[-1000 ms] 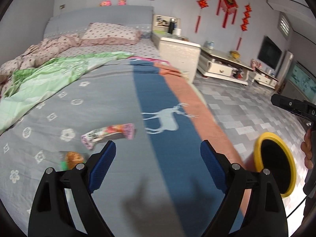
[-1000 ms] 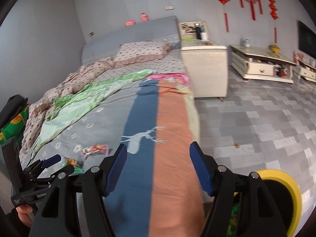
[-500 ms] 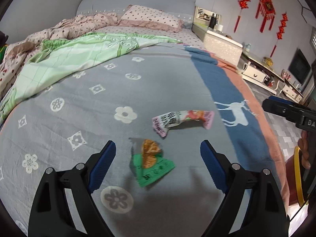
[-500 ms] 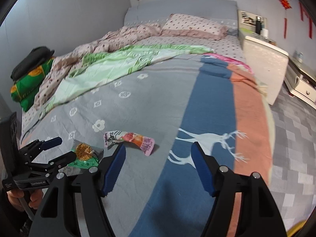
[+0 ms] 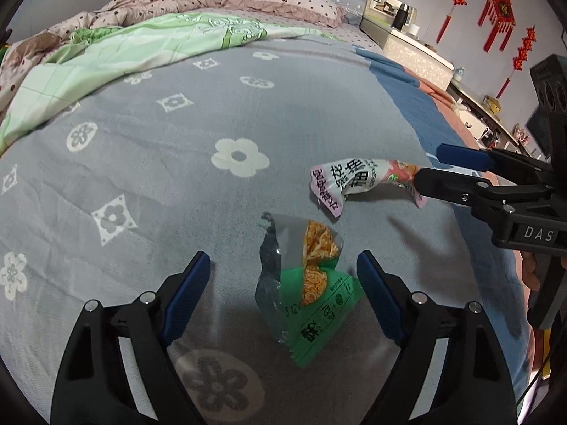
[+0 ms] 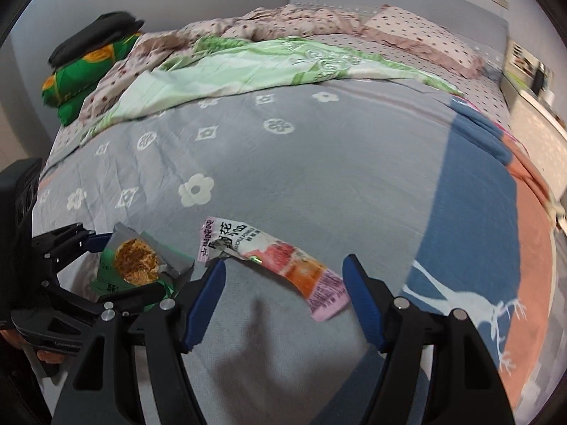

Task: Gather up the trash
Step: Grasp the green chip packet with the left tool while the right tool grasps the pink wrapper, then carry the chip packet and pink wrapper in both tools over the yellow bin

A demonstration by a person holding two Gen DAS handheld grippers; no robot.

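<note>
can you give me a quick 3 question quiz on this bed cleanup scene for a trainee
1. True or false: the green wrapper lies between the fingers of the left gripper, and the pads do not press on it.
2. Which wrapper lies between the fingers of the right gripper? A) green wrapper B) pink wrapper C) neither
3. Fill in: both wrappers lie on the ___ blanket with white flowers.

Key: 1 true; 2 B; 3 grey
</note>
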